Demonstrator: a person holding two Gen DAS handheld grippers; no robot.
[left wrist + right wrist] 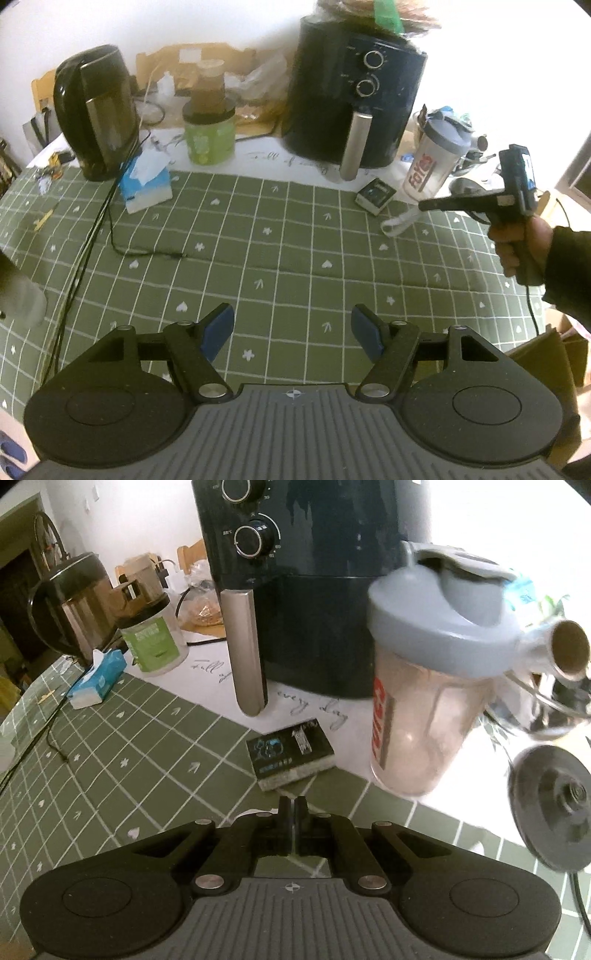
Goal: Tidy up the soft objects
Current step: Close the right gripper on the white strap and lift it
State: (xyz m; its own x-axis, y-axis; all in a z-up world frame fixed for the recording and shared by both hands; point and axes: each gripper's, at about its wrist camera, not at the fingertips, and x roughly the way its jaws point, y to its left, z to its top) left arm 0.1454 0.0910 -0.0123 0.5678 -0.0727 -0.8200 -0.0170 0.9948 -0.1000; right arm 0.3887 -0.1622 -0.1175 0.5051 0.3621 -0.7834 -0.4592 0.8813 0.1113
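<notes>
Near the tabletop's (280, 236) far edge, left of the air fryer (351, 99): tissue pack (146, 181), long axis running toward that edge, ahead-left of the left tool (292, 328), spread wide, empty. Far across at the right edge: right tool (292, 805), clamped shut, nothing between.

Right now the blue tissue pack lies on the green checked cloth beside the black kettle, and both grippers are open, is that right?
Not quite: only the left gripper is open. The right wrist view shows the right gripper shut, with nothing visible between its fingers. The blue tissue pack does lie on the green checked cloth beside the black kettle.
</notes>
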